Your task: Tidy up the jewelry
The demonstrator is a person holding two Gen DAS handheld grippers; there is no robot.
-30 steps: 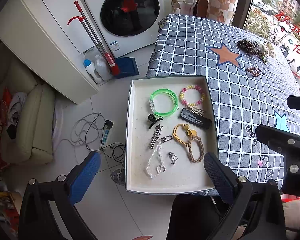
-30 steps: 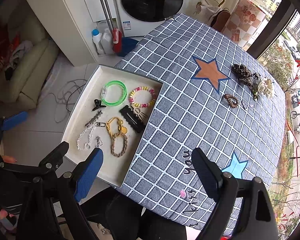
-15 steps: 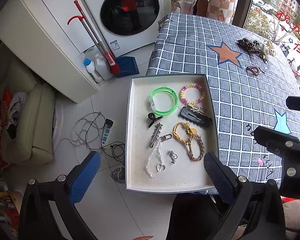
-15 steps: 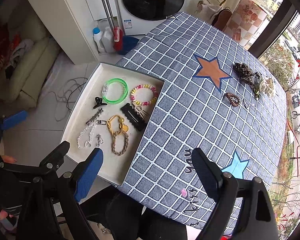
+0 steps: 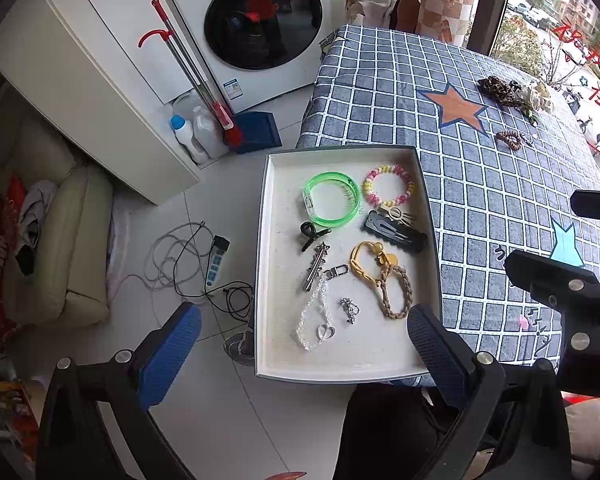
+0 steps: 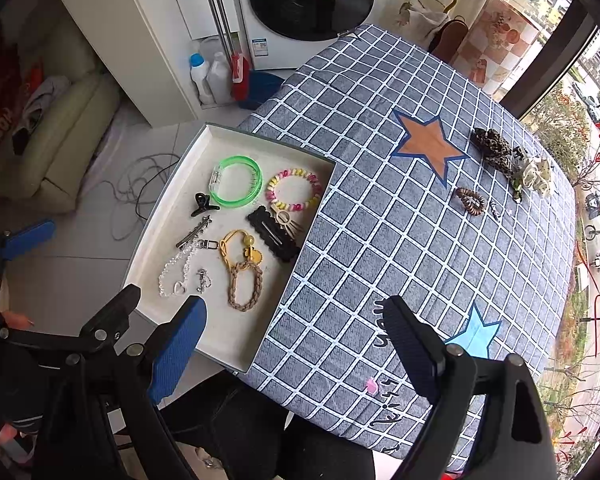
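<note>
With our 2 grippers, left [image 5: 304, 354] and right [image 6: 296, 344], spread empty, we risk tipping the tray [image 5: 262, 264] overhanging the table [image 6: 380, 200].

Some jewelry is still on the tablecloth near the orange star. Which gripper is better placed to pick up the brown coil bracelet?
Probably the right gripper. It hangs open above the tablecloth, on the side of the brown coil bracelet. The left gripper is open over the tray, farther away.

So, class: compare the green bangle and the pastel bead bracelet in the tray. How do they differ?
The green bangle is one smooth translucent ring; the pastel bead bracelet is many pink, yellow and white beads. The bangle looks larger and thicker. Both lie flat, side by side, at the tray's far end.
</note>
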